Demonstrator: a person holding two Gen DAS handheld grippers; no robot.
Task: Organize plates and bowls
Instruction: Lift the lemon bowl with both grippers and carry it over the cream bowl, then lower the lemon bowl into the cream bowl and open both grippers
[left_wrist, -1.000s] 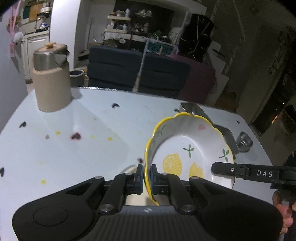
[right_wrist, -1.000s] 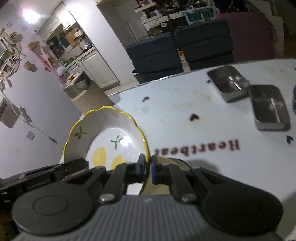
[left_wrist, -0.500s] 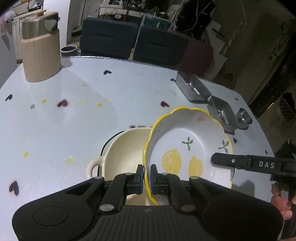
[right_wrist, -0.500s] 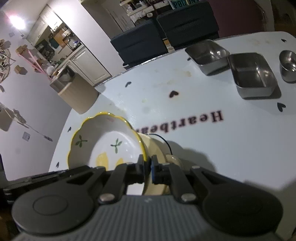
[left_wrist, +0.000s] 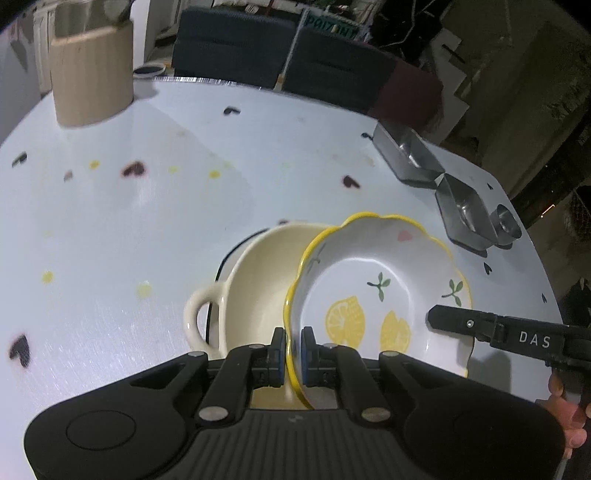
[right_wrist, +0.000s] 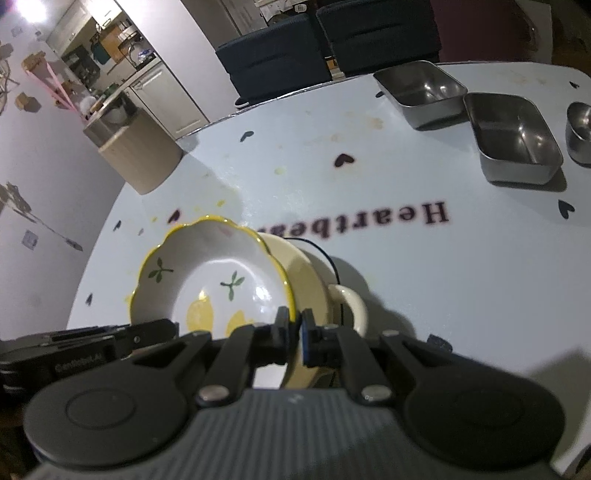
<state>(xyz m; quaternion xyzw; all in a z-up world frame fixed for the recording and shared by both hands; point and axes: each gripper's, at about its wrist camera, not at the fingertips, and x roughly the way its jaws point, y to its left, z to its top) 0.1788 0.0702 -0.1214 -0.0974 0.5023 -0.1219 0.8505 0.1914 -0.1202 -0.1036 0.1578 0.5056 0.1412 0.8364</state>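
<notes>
We work over the white surface (left_wrist: 155, 206), where the stacking is only part done. The cream handled bowl (left_wrist: 255, 295) sits near the middle, and we hold the lemon bowl (left_wrist: 373, 291) tilted above it, lower edge over the cream bowl's inside; whether the two touch we cannot tell from these angles. It is not yet seated, so lowering and letting go remain. At about two o'clock, well apart, two steel trays (right_wrist: 513, 136) and a small steel cup (right_wrist: 580, 129) stand in a row, unstacked. Our left gripper (left_wrist: 293, 349) pinches the yellow rim on one side; our right gripper (right_wrist: 295, 330) pinches it on the other.
</notes>
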